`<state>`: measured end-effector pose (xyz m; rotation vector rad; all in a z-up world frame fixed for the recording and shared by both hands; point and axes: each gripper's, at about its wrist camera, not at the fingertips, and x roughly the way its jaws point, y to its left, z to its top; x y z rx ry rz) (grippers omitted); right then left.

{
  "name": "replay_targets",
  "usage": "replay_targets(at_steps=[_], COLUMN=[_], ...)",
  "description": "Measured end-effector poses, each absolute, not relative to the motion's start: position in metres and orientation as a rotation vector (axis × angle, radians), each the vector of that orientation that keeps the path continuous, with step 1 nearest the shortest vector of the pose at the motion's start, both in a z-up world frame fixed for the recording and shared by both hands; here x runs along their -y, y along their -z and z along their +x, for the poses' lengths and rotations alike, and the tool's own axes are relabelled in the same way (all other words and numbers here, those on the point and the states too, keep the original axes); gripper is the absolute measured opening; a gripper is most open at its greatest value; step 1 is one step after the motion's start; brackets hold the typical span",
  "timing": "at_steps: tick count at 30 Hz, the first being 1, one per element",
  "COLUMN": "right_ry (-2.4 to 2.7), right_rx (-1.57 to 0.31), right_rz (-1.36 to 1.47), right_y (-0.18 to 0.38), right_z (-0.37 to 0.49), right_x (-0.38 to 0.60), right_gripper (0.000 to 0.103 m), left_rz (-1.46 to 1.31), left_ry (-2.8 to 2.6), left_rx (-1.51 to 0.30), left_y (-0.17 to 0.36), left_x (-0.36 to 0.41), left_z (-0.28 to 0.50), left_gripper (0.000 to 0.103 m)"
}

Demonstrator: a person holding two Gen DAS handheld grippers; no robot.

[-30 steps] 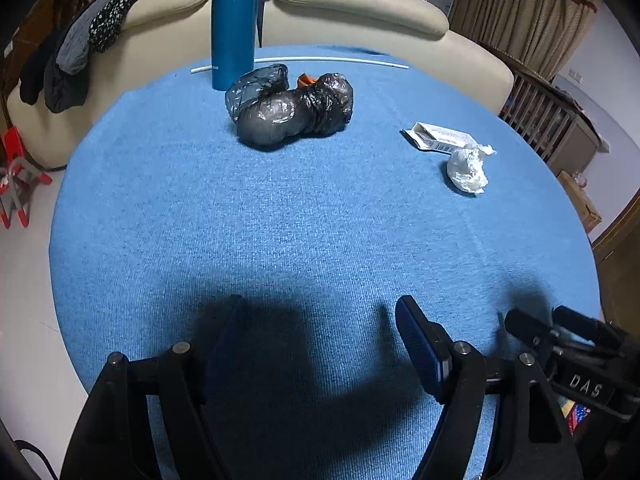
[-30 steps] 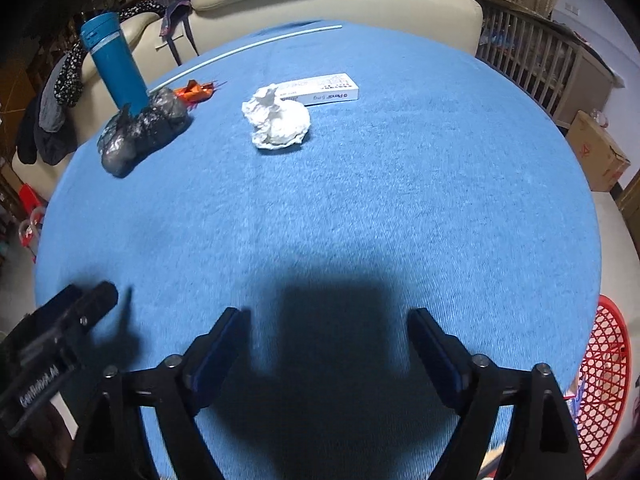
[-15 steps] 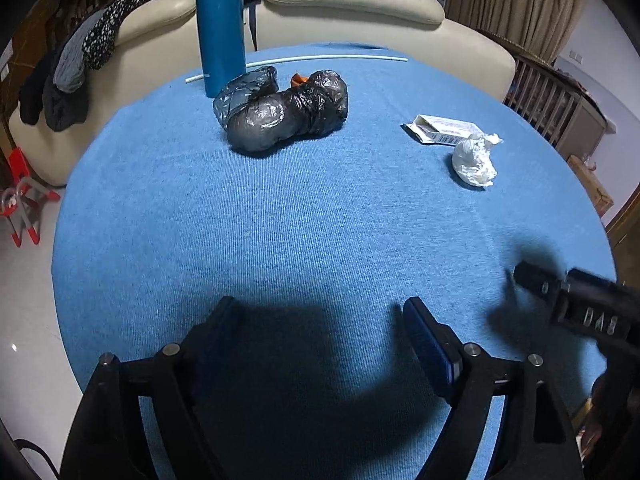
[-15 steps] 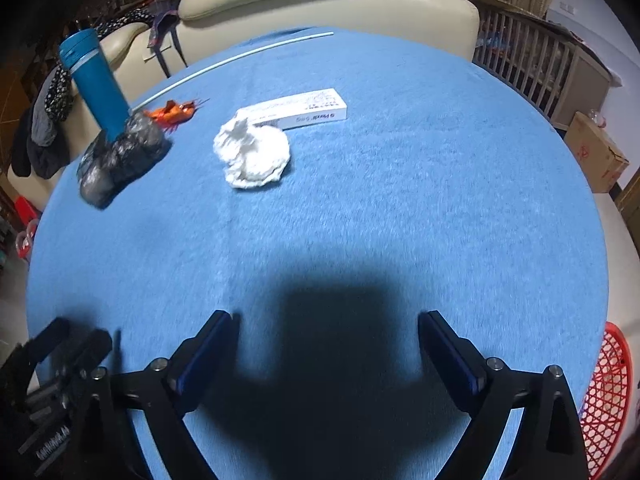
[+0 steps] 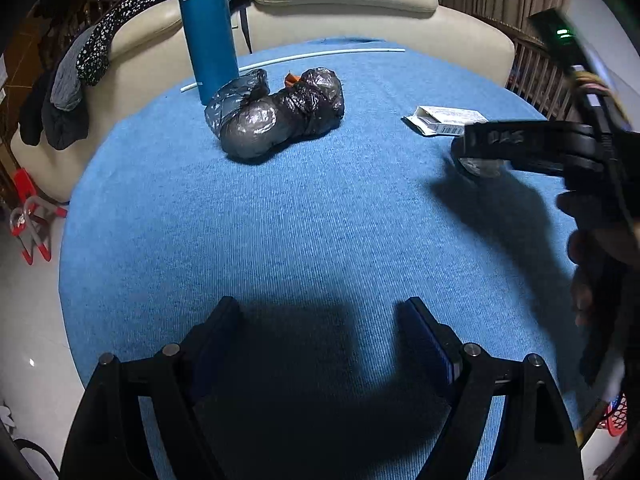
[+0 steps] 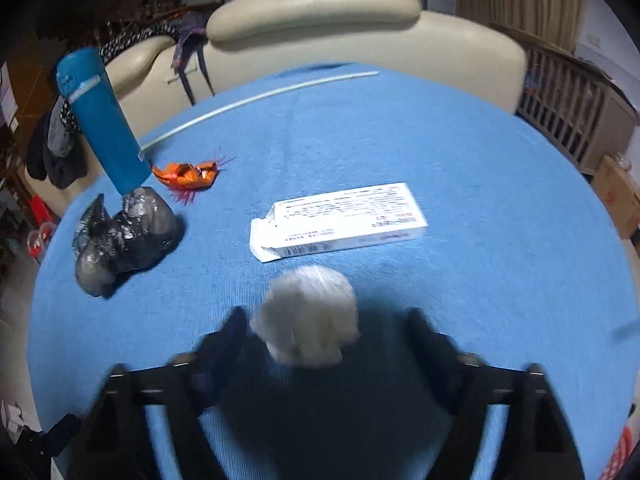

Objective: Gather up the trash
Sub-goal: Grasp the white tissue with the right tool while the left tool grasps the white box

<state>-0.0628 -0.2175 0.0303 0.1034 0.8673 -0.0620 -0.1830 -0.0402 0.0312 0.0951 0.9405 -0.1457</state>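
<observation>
Right tongs (image 6: 324, 322) are spread wide over the blue desk (image 6: 460, 160), and the white tissue wad (image 6: 308, 314) sits right between the two fingers, nearer the left one. Whether either finger touches it, hard to say: the view is blurred. Nothing is gripped.

Just beyond the wad lies the white carton (image 6: 340, 220), flat on its side, one end flap open toward the left. Farther left, the black bag bundle (image 6: 122, 240) rests on the cloth, and behind it an orange wrapper (image 6: 186, 172) lies close to the foot of the tall blue flask (image 6: 100, 120). A thin white rod (image 6: 256, 98) runs along the far edge of the desk, with the cream sofa (image 6: 320, 12) behind.

Over to the left-wrist view: left tongs (image 5: 320, 312) also stand wide apart, holding nothing, hovering over bare blue cloth at the near edge. The bag bundle (image 5: 276, 114) is well ahead, far centre, the flask (image 5: 208, 36) upright just behind it. On the right, the other tool reaches in from the side, its dark arm covering most of the wad (image 5: 478, 166), with the carton (image 5: 444, 119) just past it. A red basket (image 5: 618, 420) peeks out low on the right, below the desk edge.
</observation>
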Motion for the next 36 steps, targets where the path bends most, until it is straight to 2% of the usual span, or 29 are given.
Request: replay_targets(at_steps=[2, 3, 9, 16, 23, 27, 30, 36], right_ry=[0.060, 0.049, 0.073, 0.103, 0.099, 0.099, 0.098, 0.108], right_rx=[-0.865, -0.867, -0.839, -0.829, -0.824, -0.824, -0.828, -0.841], right_rz=[0.090, 0.097, 0.184, 0.259, 0.286, 0.297, 0.313, 0.332], right_y=[-0.026, -0.026, -0.023, -0.021, -0.024, -0.023, -0.023, -0.023], right_z=[-0.058, -0.058, -0.091, -0.132, -0.140, -0.140, -0.141, -0.147], right_x=[0.218, 0.219, 0.259, 0.298, 0.305, 0.305, 0.308, 0.304], right_gripper=[0.041, 0.039, 0.038, 0.039, 0.039, 0.039, 0.039, 0.038], left_rz=[0.108, 0.118, 0.158, 0.313, 0.477, 0.443, 0.435, 0.447], left_ry=[0.156, 0.162, 0.258, 0.528, 0.684, 0.669, 0.651, 0.549], left_rx=[-0.937, -0.931, -0.848, -0.798, -0.863, -1.013, -0.978, -0.943], left_y=[-0.034, -0.036, -0.058, -0.065, -0.058, -0.040, -0.041, -0.043], left_x=[0.045, 0.047, 0.083, 0.160, 0.202, 0.209, 0.208, 0.198], left_z=[-0.176, -0.172, -0.127, -0.056, -0.016, 0.005, -0.008, -0.048], left_gripper=[0.084, 0.084, 0.084, 0.084, 0.084, 0.083, 0.051, 0.050])
